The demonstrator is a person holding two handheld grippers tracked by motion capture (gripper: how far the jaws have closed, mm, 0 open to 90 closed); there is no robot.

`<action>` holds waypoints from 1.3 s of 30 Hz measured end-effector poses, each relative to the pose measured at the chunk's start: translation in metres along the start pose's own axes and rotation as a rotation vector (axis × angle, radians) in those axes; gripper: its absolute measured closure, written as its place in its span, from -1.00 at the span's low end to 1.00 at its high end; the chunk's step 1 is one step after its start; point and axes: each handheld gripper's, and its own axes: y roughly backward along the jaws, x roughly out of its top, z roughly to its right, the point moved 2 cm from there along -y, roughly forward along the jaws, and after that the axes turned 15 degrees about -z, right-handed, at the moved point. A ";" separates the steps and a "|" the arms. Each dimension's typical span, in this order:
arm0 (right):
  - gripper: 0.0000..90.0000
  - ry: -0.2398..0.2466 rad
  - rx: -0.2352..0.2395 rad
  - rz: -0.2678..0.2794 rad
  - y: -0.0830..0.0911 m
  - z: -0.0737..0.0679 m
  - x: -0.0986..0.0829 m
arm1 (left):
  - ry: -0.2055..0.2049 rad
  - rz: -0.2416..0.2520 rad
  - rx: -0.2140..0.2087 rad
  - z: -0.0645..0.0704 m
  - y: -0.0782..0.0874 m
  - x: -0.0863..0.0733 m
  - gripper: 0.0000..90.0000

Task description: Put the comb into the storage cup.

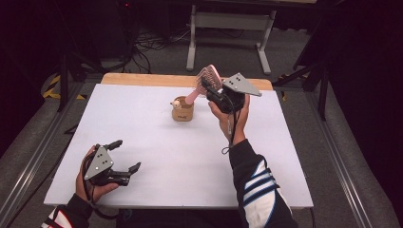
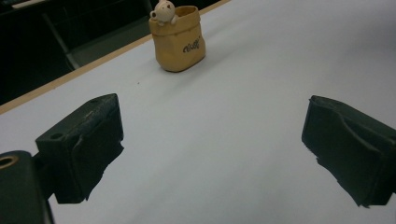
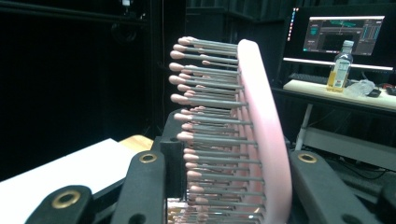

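From up top, your right gripper is lifted over the far middle of the white table, clamped onto a pink hairbrush. The brush head sticks up and away from you, and its handle slants down-left toward the little tan holder standing on the table just left of that hand. Can't tell from up here if the handle tip is actually inside the holder or just above it. Your left gripper is down at the near-left corner, low over the table, jaws spread wide with nothing between them.

Over on the left gripper view, you've got both black jaws far apart at the bottom corners, bare white table between them. The tan holder sits well ahead near the table's far wooden edge, upright, with some writing on its front and a small pale bear figure peeking over its rim.

On the right gripper view, the hairbrush stands between your jaws, pink back to the right, grey pink-tipped bristles pointing left, pinched tight. Behind it you can see a monitor and a bottle on a desk.
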 end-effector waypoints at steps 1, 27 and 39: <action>0.41 0.006 -0.004 -0.006 -0.001 -0.001 0.000 | -0.002 0.000 -0.002 0.000 0.000 0.000 -0.86; 0.41 -0.002 -0.019 -0.095 -0.039 -0.013 -0.014 | -0.005 -0.007 0.000 0.003 -0.002 0.000 -0.85; 0.40 -0.014 -0.008 -0.140 -0.054 -0.022 -0.027 | 0.011 -0.008 -0.002 0.001 -0.001 -0.001 -0.84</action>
